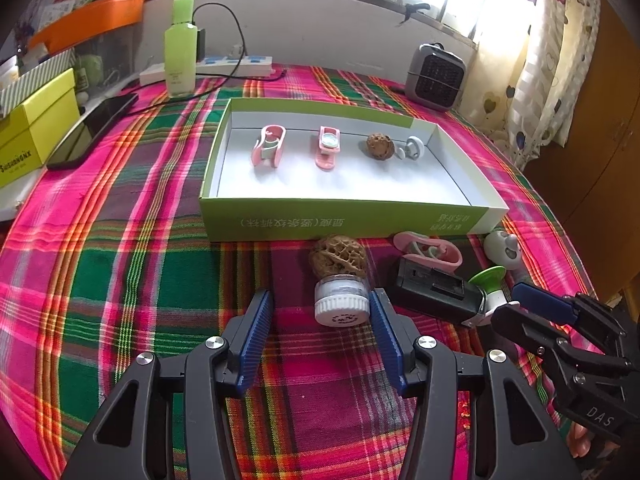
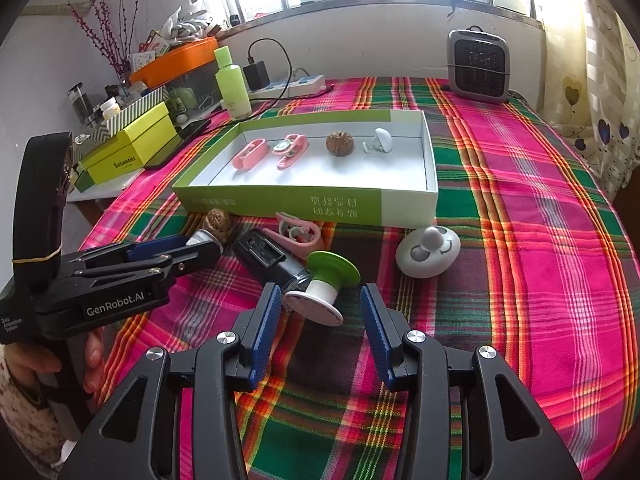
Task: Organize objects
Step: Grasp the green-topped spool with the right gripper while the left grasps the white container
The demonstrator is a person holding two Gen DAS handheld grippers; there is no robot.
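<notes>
Left wrist view: left gripper (image 1: 320, 332) open around a small jar (image 1: 341, 300); right gripper (image 2: 320, 328) open at a green-capped spool (image 2: 326, 282).

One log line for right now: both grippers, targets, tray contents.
left gripper: open around small white-capped jar | right gripper: open at green-white spool | tray: four items inside

Both wrist views low, close over table, facing window; share green box (image 1: 344, 222) (image 2: 304, 206).
</notes>
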